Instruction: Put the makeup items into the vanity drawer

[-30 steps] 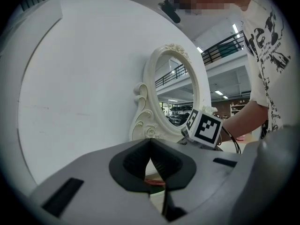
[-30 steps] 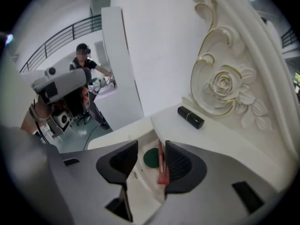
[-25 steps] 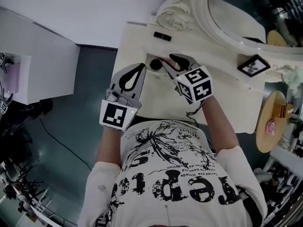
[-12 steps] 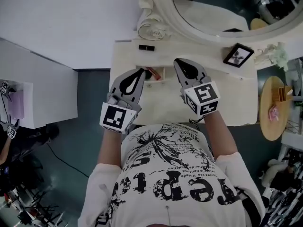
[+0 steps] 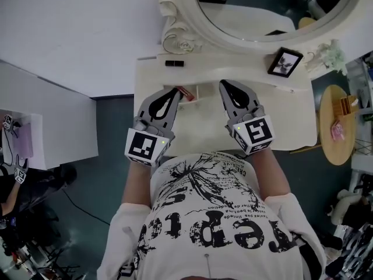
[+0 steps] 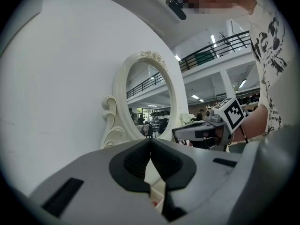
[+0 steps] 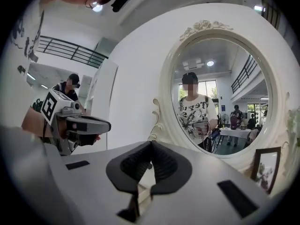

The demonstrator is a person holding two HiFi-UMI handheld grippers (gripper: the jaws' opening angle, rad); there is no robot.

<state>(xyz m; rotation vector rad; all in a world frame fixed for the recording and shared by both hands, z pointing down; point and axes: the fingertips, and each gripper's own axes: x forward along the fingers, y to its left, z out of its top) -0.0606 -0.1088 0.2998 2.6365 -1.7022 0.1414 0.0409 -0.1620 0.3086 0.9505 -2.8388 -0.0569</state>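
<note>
The cream vanity [image 5: 291, 115] stands below me, its small drawer [image 5: 200, 92] open between the two grippers. A red makeup item [image 5: 186, 93] lies inside the drawer. A black lipstick tube [image 5: 173, 63] rests on the vanity's back ledge. My left gripper [image 5: 174, 90] [image 6: 150, 139] is shut and empty, its tip at the drawer's left edge. My right gripper [image 5: 224, 84] [image 7: 151, 143] is shut and empty too, just right of the drawer. Each gripper view shows the other gripper held level: the right one [image 6: 206, 132] and the left one [image 7: 77, 123].
An oval mirror [image 5: 262, 10] in a carved white frame rises behind the vanity. A small picture frame [image 5: 284, 61] and white flowers [image 5: 331, 52] stand at the back right. A round wooden side table [image 5: 335, 127] is at the right, a white cabinet [image 5: 52, 115] at the left.
The right gripper drew back from a black round item at the drawer and shut, holding nothing. Both grippers now sit side by side in front of the drawer. The left barely moved.
</note>
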